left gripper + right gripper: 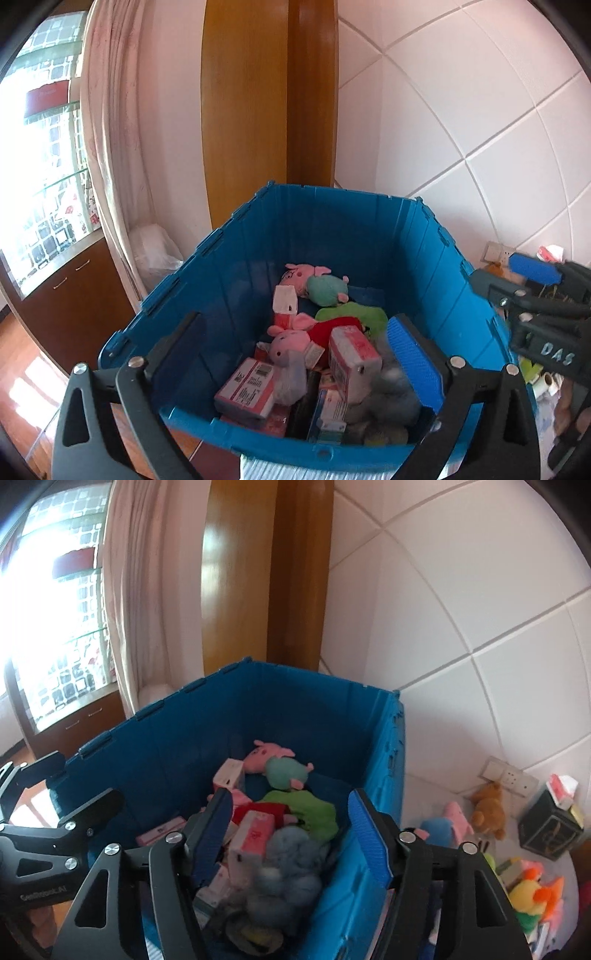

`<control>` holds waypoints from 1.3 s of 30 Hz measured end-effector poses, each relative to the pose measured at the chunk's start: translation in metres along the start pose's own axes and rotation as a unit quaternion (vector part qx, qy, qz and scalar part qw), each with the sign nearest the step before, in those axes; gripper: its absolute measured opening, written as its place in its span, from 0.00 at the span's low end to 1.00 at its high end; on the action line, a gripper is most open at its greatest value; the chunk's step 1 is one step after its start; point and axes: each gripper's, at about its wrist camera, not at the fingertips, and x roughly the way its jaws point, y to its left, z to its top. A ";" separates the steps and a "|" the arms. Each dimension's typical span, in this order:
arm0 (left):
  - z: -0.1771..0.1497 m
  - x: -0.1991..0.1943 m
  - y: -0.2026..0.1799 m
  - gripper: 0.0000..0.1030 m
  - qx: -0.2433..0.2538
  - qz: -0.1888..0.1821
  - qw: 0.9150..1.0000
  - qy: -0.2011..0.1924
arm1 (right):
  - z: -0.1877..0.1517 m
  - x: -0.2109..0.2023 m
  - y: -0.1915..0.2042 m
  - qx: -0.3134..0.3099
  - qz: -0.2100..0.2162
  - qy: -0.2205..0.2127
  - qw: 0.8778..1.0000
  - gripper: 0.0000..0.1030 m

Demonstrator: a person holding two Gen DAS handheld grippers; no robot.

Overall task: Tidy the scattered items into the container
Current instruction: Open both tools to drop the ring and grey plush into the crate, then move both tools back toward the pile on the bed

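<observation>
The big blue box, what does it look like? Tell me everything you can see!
The blue box looks like ribbed plastic, with tall walls, an open top and notched hinge bumps along its rim. It stands upright in the corner by the white tiled wall and the wooden post. It holds plush toys and small cartons, heaped towards the near side. Neither gripper visibly touches it.

The blue crate stands on a pale surface, hard to tell whether bedding or floor. To the crate's right, on that surface, lie a pink-and-blue plush and a brown teddy just beside it, then a dark box farther right. Nearer the camera on that same side sits a yellow duck toy. Left of the crate, wooden flooring shows.
</observation>
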 end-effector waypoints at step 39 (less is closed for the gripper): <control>-0.026 -0.071 -0.113 0.97 0.061 -0.086 0.994 0.005 | -0.091 -0.109 -0.110 0.089 -0.041 0.022 0.995 0.67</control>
